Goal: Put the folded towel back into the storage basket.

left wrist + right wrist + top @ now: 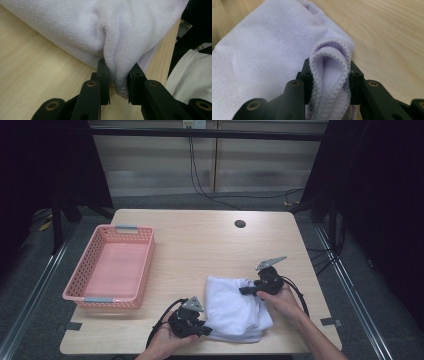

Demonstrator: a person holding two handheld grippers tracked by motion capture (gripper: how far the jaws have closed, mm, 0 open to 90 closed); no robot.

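The towel (pixel 234 307) lies crumpled on the worktop (pixel 200 245), toward the near right corner, its near hem just short of the near edge; it is white and bunched into soft folds. At its near left corner sits the left hand-held gripper (pixel 206 331), low on the worktop near the near edge and pointing right into the cloth; in the left gripper view a hanging fold of towel (pixel 120 50) runs down between the two black jaws, which are drawn in against it from both sides, so this hand-held gripper has the fold pinched; the worktop's near edge shows at the right of that view. At the towel's far right corner sits the right hand-held gripper (pixel 245 291), pointing left into the cloth, with the person's hand around it; in the right gripper view a rolled hem of towel (pixel 329 75) fills the gap between the jaws, which press on it from either side, so it too is gripped. The two hand-held grippers hold opposite corners, with the bulk of the towel lying between them on the worktop. Well apart, along the left edge, stands a pink basket (pixel 145 265); near the far edge, a small dark hole (pixel 240 224) marks the worktop.
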